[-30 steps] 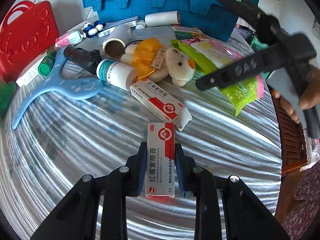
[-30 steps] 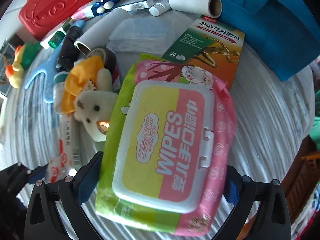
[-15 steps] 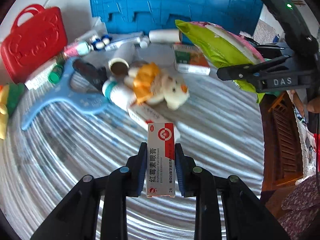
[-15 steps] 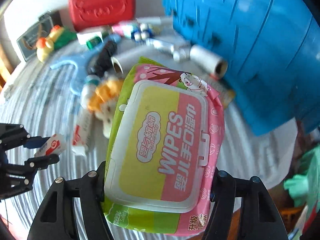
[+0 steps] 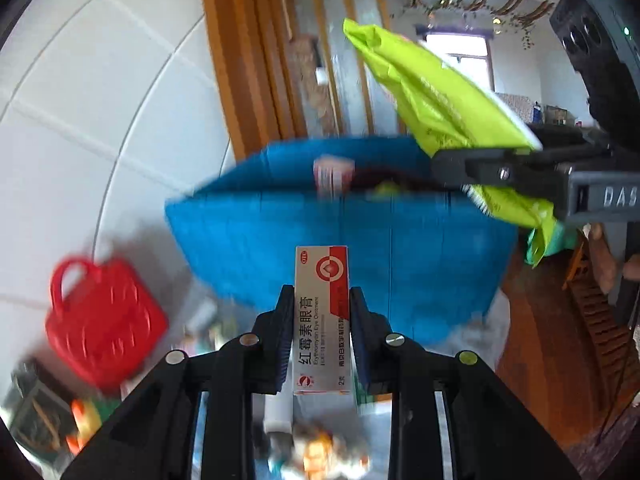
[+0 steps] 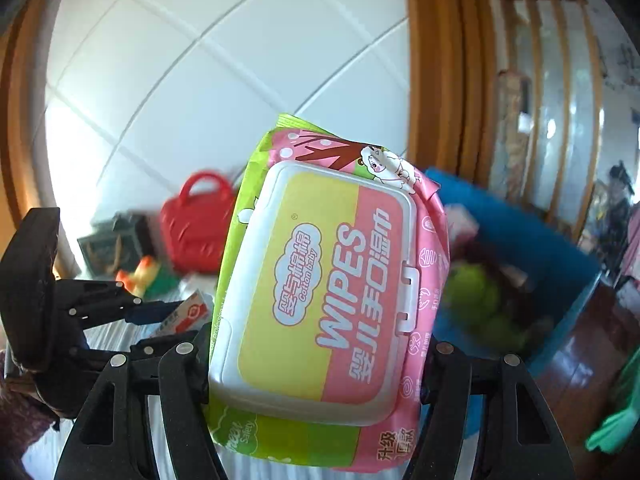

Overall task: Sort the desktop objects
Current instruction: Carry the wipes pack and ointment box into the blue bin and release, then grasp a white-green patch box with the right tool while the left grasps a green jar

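- Left hand-held gripper (image 5: 320,334) clamped on ointment box (image 5: 321,320), box upright between the pads, held in the air in front of the blue bin (image 5: 420,256).
- Right hand-held gripper (image 6: 316,364) grasping wipes pack (image 6: 320,292) by its sides; jaws just closed in on it. Pack tilted, lid facing camera.
- Both raised off the surface, pointing slightly down toward the bin.
- Red bag (image 5: 104,320) at surface's far left, blurred.

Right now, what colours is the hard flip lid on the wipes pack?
Yellow and pink with a white rim, on the wipes pack; clearest in the right wrist view.
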{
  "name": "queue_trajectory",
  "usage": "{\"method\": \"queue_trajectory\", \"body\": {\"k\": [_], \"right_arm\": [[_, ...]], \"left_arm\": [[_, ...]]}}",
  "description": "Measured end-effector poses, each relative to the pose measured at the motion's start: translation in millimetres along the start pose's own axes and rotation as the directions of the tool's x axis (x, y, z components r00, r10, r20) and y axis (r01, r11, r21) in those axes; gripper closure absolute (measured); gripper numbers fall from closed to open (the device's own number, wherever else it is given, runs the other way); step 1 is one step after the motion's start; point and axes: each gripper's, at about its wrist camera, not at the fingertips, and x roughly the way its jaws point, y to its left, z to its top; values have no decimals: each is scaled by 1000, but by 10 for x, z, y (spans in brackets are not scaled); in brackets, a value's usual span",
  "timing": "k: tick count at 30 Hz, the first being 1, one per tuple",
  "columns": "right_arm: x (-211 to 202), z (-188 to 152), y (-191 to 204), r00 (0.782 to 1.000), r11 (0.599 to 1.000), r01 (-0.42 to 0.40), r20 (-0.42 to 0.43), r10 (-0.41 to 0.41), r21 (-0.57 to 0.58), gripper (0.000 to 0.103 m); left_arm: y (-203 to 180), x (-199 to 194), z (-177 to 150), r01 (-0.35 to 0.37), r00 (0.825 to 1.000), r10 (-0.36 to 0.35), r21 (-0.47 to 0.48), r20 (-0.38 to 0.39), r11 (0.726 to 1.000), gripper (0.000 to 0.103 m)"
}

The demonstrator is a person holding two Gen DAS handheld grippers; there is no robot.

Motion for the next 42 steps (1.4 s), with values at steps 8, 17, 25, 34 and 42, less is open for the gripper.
{"method": "queue_trajectory", "body": {"k": [8,17,25,34,42], "right_arm": [[503,904,-1431,997,997,63,37,-64,42,35],[1274,1215,-2491,998,997,33,-56,-29,73,20],[1182,1297,-2926,998,985,-33,54,24,169,7],[892,1173,-2458,992,984,-99,88,87,149,4],[671,988,-1573,976,971,-212,72,205,109,3]], "left_arm": [[-127,1198,1476,-110,993,112,-60,35,992,77],[-144,2004,1967,-332,943,325,-158,-69,930,7],[-131,1931,1906,-474,881,466,-170,-87,864,0],[-7,1366,1539,-546,837,539,-216,-98,809,0],[483,163,717,-641,767,624,-243,-151,728,0]]}}
